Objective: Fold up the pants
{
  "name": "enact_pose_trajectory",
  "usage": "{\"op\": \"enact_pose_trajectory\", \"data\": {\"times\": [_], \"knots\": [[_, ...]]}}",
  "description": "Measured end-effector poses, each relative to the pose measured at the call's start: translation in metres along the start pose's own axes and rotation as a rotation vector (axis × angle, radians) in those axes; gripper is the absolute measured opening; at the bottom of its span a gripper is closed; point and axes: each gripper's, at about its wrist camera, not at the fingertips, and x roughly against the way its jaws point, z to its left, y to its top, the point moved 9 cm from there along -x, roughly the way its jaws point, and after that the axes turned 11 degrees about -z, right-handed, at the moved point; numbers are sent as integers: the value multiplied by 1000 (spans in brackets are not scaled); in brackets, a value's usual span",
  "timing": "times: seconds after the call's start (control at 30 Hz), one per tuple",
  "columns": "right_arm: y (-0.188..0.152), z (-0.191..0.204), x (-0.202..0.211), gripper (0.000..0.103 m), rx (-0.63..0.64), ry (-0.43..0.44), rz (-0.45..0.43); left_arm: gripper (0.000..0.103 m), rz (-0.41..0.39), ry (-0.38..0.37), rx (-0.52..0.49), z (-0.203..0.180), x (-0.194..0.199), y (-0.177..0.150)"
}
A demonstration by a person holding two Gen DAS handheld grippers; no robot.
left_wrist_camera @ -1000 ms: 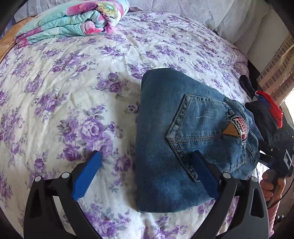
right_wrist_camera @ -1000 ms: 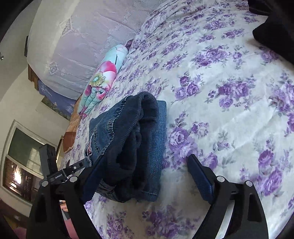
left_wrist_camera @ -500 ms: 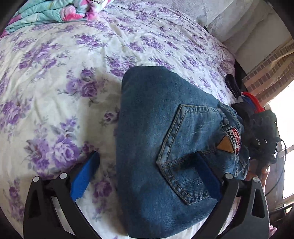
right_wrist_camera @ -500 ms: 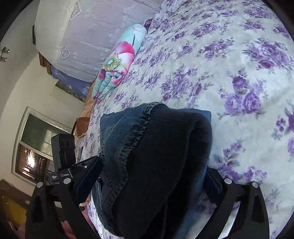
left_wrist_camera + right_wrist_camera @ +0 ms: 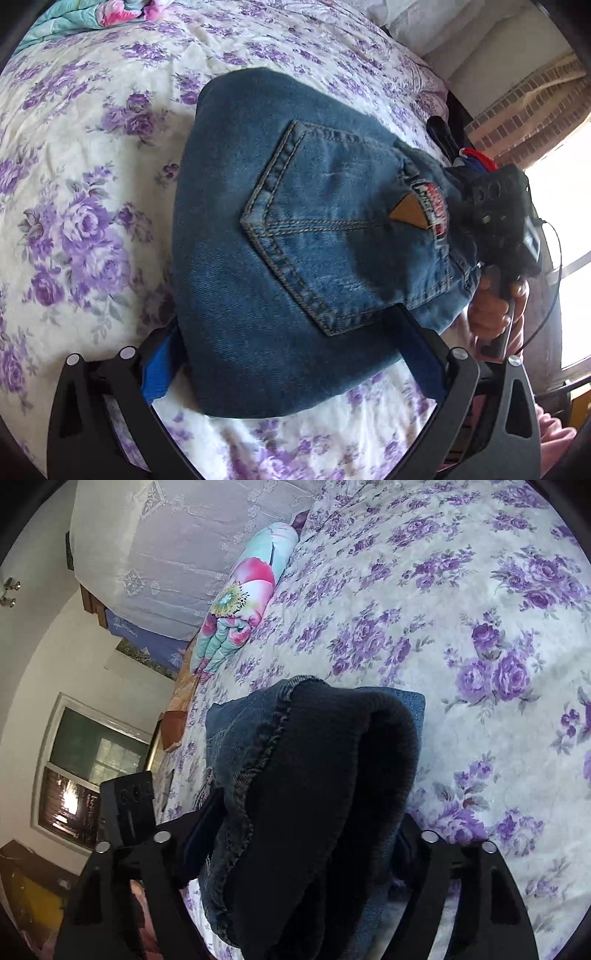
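The pants [image 5: 295, 236] are judged already folded into a compact bundle on the bed [image 5: 92, 155], flanked by the released jaws of the left gripper [image 5: 291, 354] and right gripper [image 5: 295, 834].

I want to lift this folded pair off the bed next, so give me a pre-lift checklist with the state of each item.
1. Jeans folded into a compact stack: ok, pocket side up.
2. Left gripper straddles the near edge of the stack: ok, one finger at each side.
3. Right gripper straddles the waistband end: ok.
4. Jaws closed firmly on the fabric: cannot tell in either view.
5. Every layer caught between the fingers: cannot tell, the underside is hidden.
6. Floral bedspread around the stack free of other items: ok; the folded quilt lies apart, near the headboard.
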Motion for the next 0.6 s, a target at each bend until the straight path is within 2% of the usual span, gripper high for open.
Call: {"op": "enact_pose_trajectory", "data": {"times": [0.03,0.1,0.13,0.2,0.3,0.43,0.5,0.6], "knots": [[-1,1,4,63,7,-4,-13,92,-18,4,-3,-1,4,0],[-3,6,13,56,10,17,-37,79,-46,9,-10,-2,12,0],[-4,11,16,55,26,21,-51,75,-63,6,-5,-2,17,0],[-5,23,22,53,73,9,-75,61,-83,-1,12,-1,25,0],[-1,47,28,52,149,4,-107,55,-105,-20,34,1,35,2],[18,78,32,51,231,12,-135,54,-150,-29,13,-4,54,14],[41,92,32,51,251,25,-149,54,-181,-23,-25,-8,65,38],[101,113,21,51,271,57,-189,54,-241,10,-111,-15,76,94]]}}
